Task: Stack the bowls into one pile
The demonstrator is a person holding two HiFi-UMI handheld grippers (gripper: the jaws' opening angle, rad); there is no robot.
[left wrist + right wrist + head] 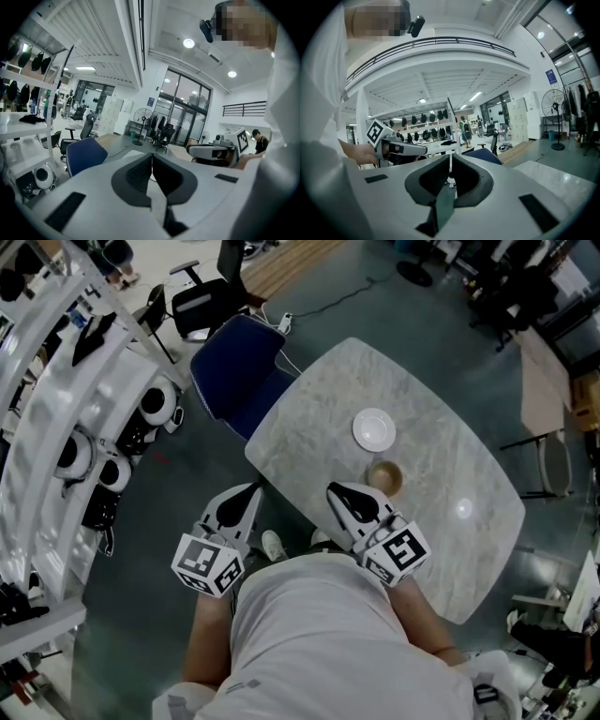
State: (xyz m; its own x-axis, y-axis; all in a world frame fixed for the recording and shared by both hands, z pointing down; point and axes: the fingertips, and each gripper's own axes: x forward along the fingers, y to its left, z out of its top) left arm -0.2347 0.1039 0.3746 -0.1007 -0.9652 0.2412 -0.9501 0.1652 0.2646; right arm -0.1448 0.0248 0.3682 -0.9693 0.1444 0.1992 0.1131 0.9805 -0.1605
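On the marble table (pixel 441 521) sit two bowls: a white one (pixel 374 429) farther out and a small tan one (pixel 384 477) just in front of it, apart from each other. My right gripper (pixel 331 488) is held over the table's near edge, a little left of the tan bowl, its jaws shut on nothing. My left gripper (pixel 254 487) hangs off the table's left edge, also shut and empty. Each gripper view shows its own closed jaws, the left gripper (pixel 152 157) and the right gripper (pixel 450 157), with no bowl in sight.
A blue office chair (pixel 239 371) stands against the table's far left side. White shelving (pixel 84 418) with round white devices runs along the left. A dark chair (pixel 202 301) and desks fill the background, and the person's torso (pixel 319 643) is at the near edge.
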